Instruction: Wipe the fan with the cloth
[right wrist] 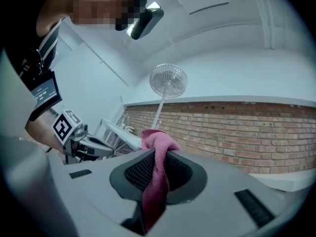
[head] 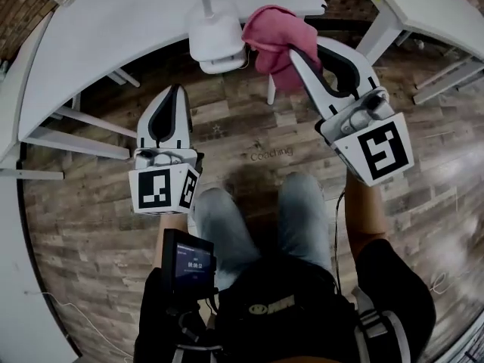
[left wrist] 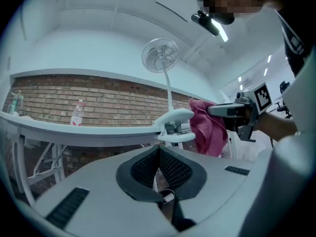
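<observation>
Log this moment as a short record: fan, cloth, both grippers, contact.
fan: white, clamped on the table edge, head up on a thin stalk
cloth: pink, bunched, right beside the fan's clamp
left gripper: jaws together, nothing between them, short of the fan
right gripper: shut on the cloth
contact: cloth is well below the fan's head; cannot tell whether it touches the clamp
</observation>
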Demonstrator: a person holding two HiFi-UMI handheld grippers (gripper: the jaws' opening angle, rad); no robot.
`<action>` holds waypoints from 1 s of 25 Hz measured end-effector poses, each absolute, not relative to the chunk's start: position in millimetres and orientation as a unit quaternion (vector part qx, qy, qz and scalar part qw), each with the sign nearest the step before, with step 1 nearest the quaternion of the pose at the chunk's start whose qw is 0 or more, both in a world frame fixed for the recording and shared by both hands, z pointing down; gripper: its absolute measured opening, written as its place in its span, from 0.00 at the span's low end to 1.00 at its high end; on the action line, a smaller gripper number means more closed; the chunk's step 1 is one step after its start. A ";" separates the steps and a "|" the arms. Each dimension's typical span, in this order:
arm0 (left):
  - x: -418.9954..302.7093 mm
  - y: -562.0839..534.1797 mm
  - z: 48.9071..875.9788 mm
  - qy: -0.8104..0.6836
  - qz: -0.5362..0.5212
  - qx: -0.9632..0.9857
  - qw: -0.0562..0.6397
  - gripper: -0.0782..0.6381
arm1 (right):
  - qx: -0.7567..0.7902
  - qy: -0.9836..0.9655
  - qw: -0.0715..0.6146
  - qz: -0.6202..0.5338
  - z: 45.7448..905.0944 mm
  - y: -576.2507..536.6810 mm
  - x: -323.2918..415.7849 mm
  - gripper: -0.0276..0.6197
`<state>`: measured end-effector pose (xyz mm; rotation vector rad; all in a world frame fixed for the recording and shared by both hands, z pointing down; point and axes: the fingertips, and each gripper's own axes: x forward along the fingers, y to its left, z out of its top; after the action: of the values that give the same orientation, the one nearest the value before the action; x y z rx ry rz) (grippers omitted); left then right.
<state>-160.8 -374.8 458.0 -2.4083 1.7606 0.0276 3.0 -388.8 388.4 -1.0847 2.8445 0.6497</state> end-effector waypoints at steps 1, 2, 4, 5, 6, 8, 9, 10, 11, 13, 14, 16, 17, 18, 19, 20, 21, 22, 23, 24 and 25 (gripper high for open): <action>-159.4 -370.9 464.6 0.587 0.008 -0.806 0.079 0.11 | -0.342 0.914 0.027 0.217 384.8 -385.2 1.5 0.13; -159.1 -368.0 469.9 0.585 0.009 -0.807 0.076 0.11 | -0.336 0.914 0.037 0.226 379.9 -382.6 -0.2 0.13; -160.7 -364.9 475.1 0.582 0.020 -0.810 0.066 0.11 | -0.333 0.908 0.048 0.248 365.7 -381.2 -5.0 0.13; -161.8 -363.0 475.3 0.580 0.023 -0.812 0.062 0.11 | -0.332 0.906 0.051 0.257 357.7 -379.8 -8.3 0.13; -162.9 -360.9 473.9 0.577 0.025 -0.814 0.060 0.11 | -0.330 0.905 0.054 0.264 350.1 -377.3 -11.7 0.13; -164.8 -360.8 466.3 0.571 0.023 -0.818 0.060 0.11 | -0.322 0.902 0.055 0.283 335.2 -371.8 -19.4 0.13; -165.4 -363.9 461.7 0.568 0.023 -0.821 0.058 0.11 | -0.319 0.899 0.053 0.297 328.7 -370.1 -23.5 0.13; -165.7 -368.6 457.7 0.564 0.024 -0.823 0.052 0.11 | -0.315 0.895 0.048 0.311 323.4 -369.6 -27.9 0.13; -165.8 -374.2 453.7 0.561 0.026 -0.826 0.045 0.11 | -0.311 0.893 0.040 0.323 319.6 -370.6 -33.0 0.13; -165.2 -383.9 444.8 0.555 0.032 -0.831 0.031 0.11 | -0.300 0.892 0.025 0.338 314.7 -374.5 -44.9 0.13; -164.5 -387.2 440.1 0.554 0.033 -0.832 0.027 0.11 | -0.296 0.892 0.021 0.341 313.0 -375.7 -50.8 0.13; -161.8 -392.0 431.6 0.550 0.033 -0.834 0.019 0.11 | -0.291 0.891 0.015 0.348 311.7 -376.3 -60.6 0.13; -159.9 -394.1 428.4 0.547 0.034 -0.836 0.014 0.11 | -0.290 0.890 0.010 0.352 312.6 -377.6 -64.5 0.13; -157.9 -395.5 425.9 0.543 0.036 -0.839 0.009 0.11 | -0.290 0.888 0.006 0.356 313.6 -379.5 -68.0 0.13; -156.1 -396.0 424.1 0.540 0.038 -0.841 0.006 0.11 | -0.290 0.888 0.005 0.357 314.0 -381.4 -70.7 0.13; -154.6 -395.8 422.7 0.539 0.038 -0.842 0.009 0.11 | -0.291 0.888 0.007 0.357 313.7 -383.4 -72.1 0.13; -153.7 -395.5 420.9 0.540 0.037 -0.841 0.016 0.11 | -0.293 0.888 0.010 0.355 312.2 -385.6 -72.6 0.13; -153.6 -395.4 417.8 0.544 0.033 -0.838 0.026 0.11 | -0.294 0.888 0.012 0.352 308.7 -388.0 -73.0 0.13; -154.1 -395.7 412.7 0.547 0.030 -0.836 0.035 0.11 | -0.295 0.888 0.014 0.351 302.5 -390.6 -73.9 0.13; -154.4 -396.4 406.1 0.549 0.027 -0.835 0.041 0.11 | -0.295 0.888 0.016 0.352 294.1 -393.2 -75.4 0.13; -154.0 -397.1 399.4 0.549 0.026 -0.834 0.044 0.11 | -0.294 0.888 0.016 0.353 285.4 -395.6 -76.8 0.13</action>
<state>-154.0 -397.1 399.4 -2.5507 1.6781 0.0791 -76.8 -395.6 285.4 -0.9161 2.7623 1.0976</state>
